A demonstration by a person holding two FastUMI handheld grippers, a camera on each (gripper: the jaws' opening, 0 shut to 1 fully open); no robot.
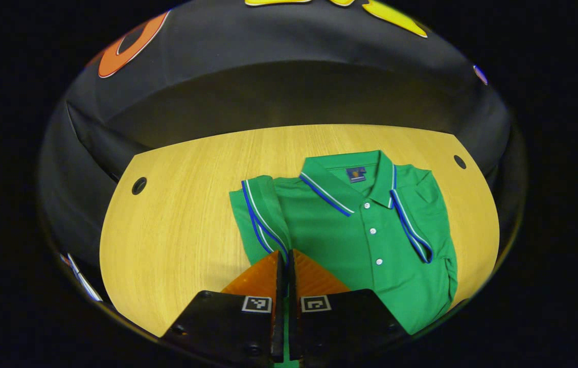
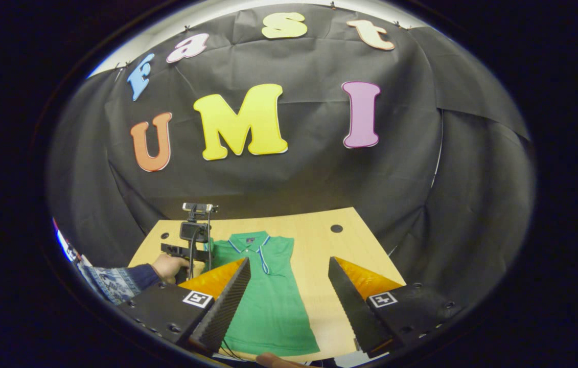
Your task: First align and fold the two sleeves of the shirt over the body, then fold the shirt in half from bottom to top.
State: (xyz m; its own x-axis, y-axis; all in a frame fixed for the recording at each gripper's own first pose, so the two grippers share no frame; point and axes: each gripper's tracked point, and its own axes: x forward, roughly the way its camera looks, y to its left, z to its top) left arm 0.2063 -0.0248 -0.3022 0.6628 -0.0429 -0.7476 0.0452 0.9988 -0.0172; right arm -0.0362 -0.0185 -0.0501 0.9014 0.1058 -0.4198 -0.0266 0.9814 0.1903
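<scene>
So the green polo shirt (image 1: 370, 240) is being kept flat on the wooden table (image 1: 181, 225), collar toward the far edge and hem toward the near edge. Both sleeves look like they've already been folded in: the left sleeve (image 1: 260, 217) is lying over the body with its striped cuff running down toward the near edge, and the right sleeve (image 1: 419, 230) is tucked over the chest the same way. The first part looks done, going by how things are lying.

The left gripper (image 1: 286, 258) is being held closed, fingers pressed together right at the lower end of the left sleeve's cuff. Whether any cloth is pinched between them can't be told from here, it's too tight a gap.

The right gripper (image 2: 289, 283) is being held wide open, up above the near edge of the table, with the shirt (image 2: 268, 301) seen between its fingers, nothing gripped. In the right gripper view the other gripper is also being held by a hand (image 2: 168, 267) in a patterned sleeve (image 2: 115, 283) near the table's left edge.

What's left, probably: the bottom-to-top fold. The hem isn't being lifted yet.
</scene>
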